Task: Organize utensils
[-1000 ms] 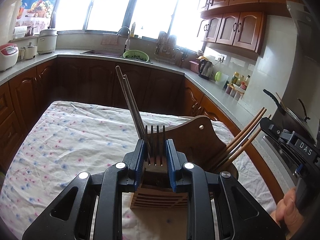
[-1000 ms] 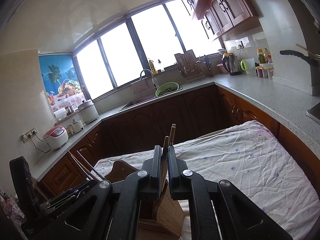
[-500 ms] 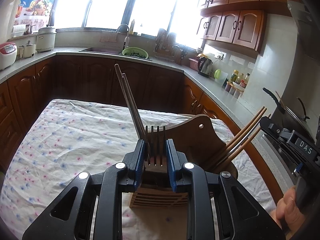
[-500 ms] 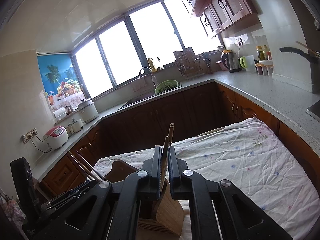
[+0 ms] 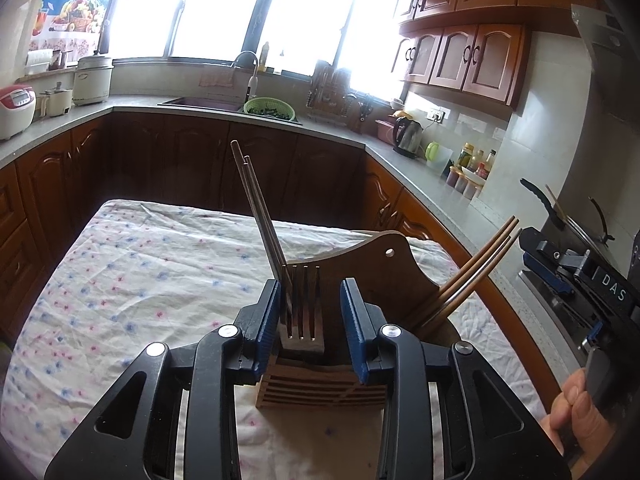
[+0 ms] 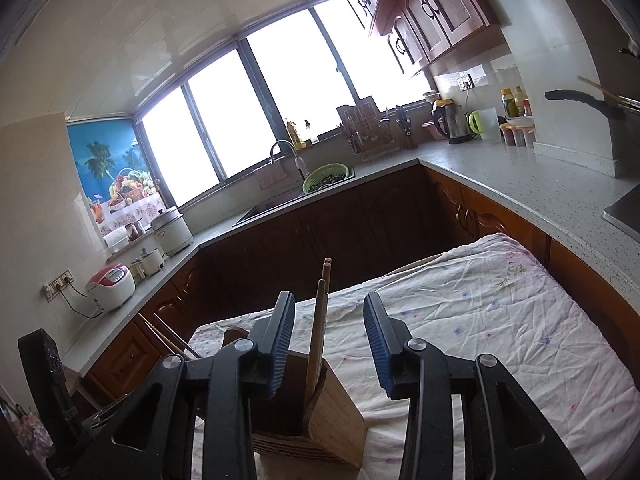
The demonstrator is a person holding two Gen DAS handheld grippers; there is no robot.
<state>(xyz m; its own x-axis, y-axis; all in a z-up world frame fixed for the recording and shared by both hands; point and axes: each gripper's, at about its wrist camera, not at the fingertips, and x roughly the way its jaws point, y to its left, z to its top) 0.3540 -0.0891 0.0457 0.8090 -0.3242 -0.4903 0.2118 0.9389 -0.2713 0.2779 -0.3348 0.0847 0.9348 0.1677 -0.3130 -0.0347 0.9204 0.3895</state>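
Utensils already stand in the slatted bamboo holder (image 5: 324,384) on the flower-printed tablecloth (image 5: 140,280): a metal fork (image 5: 302,304), tines up, sits in its front slot, two dark chopsticks (image 5: 256,208) lean left, and brown wooden chopsticks (image 5: 476,276) lean right. The left gripper (image 5: 310,320) hovers around the fork with jaws spread, touching nothing. The right gripper (image 6: 326,344) likewise stands released around light wooden chopsticks (image 6: 318,336) resting in the holder's side compartment. No loose cutlery shows on the cloth, so the sorting looks nearly or fully finished; only withdrawing seems left. White letters "DAS" (image 5: 614,288) mark the other gripper's body.
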